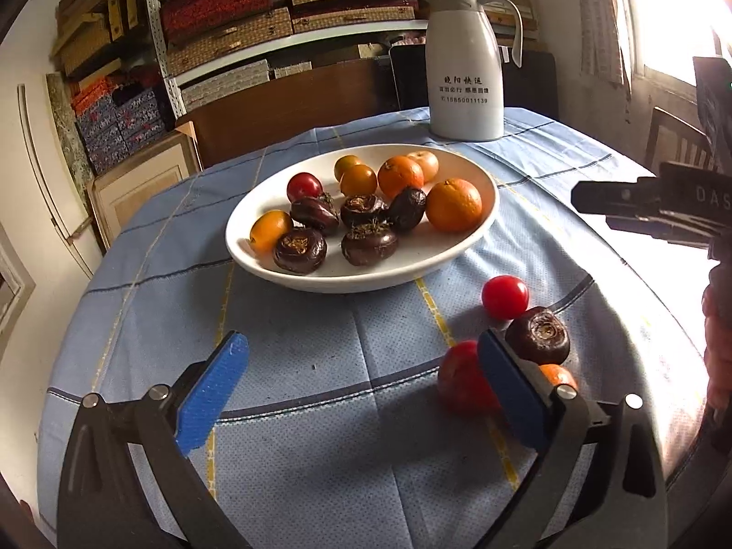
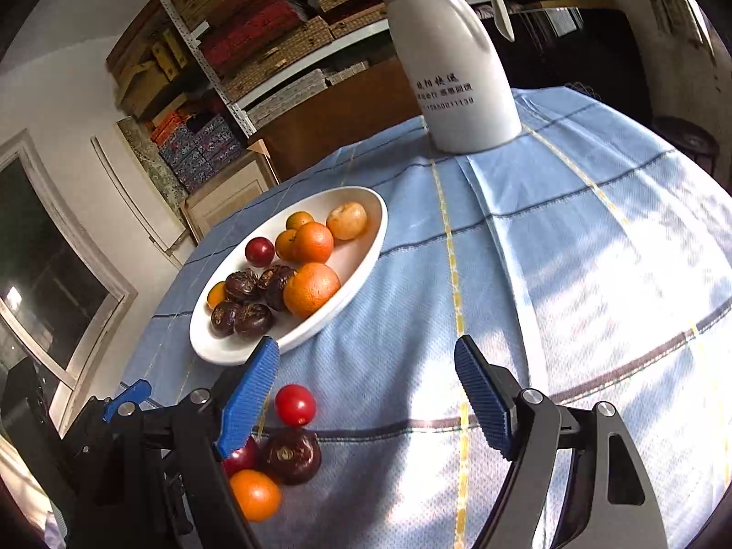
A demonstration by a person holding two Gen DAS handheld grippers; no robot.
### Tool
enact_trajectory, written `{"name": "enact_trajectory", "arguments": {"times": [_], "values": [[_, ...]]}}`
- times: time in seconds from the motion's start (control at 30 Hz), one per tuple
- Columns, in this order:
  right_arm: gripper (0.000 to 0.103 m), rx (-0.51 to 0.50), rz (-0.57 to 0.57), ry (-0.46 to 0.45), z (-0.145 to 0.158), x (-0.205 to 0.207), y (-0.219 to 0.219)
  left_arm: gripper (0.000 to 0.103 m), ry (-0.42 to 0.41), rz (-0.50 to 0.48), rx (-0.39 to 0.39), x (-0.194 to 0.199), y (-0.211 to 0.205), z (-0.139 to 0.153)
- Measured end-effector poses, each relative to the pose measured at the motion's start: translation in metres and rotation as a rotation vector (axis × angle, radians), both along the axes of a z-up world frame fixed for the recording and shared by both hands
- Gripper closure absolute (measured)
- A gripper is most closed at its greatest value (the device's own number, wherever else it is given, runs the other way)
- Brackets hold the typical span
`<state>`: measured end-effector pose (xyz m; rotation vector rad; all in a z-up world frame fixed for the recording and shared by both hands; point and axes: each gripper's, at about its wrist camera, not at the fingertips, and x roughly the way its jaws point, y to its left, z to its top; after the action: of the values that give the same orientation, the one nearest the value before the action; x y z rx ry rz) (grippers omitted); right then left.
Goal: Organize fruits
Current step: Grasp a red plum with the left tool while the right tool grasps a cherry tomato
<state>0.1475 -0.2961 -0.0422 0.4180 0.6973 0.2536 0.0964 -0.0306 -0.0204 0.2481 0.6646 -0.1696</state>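
Observation:
A white oval plate (image 1: 462,254) (image 2: 366,247) on the blue tablecloth holds oranges, small orange fruits, a red tomato and several dark water chestnuts. Loose on the cloth lie a red tomato (image 1: 504,296) (image 2: 295,405), a dark water chestnut (image 1: 537,335) (image 2: 291,455), a second red tomato (image 1: 460,377) (image 2: 240,457) and a small orange fruit (image 1: 558,375) (image 2: 255,494). My left gripper (image 1: 366,379) is open and empty, its right finger beside the loose fruits. My right gripper (image 2: 368,389) is open and empty, the loose fruits by its left finger. It also shows in the left wrist view (image 1: 649,206).
A white thermos jug (image 1: 466,59) (image 2: 450,59) stands at the table's far side. Shelves of boxes (image 1: 228,13) fill the wall behind. A wooden chair (image 1: 672,142) stands at the right. The table edge curves off to the left.

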Motion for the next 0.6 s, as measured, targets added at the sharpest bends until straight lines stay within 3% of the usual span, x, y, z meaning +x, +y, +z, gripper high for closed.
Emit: {"name": "enact_trajectory", "arguments": {"times": [0.07, 0.17, 0.27, 0.4, 0.6], "values": [[0.023, -0.004, -0.003, -0.001, 0.000, -0.002, 0.000, 0.004, 0.008, 0.008, -0.016, 0.001, 0.006, 0.000], [0.023, 0.008, -0.007, -0.002, 0.000, -0.004, -0.003, 0.004, 0.023, 0.118, -0.006, 0.011, 0.028, -0.001], [0.023, 0.020, -0.006, 0.013, -0.003, -0.002, -0.004, 0.004, 0.070, 0.153, -0.108, 0.016, 0.051, -0.002], [0.023, 0.026, 0.001, 0.009, -0.002, -0.003, -0.004, 0.004, 0.051, 0.115, -0.180, 0.006, 0.056, 0.002], [0.021, 0.034, 0.004, 0.026, -0.004, -0.001, -0.004, 0.004, 0.134, 0.038, -0.077, 0.012, 0.026, -0.014]]}}
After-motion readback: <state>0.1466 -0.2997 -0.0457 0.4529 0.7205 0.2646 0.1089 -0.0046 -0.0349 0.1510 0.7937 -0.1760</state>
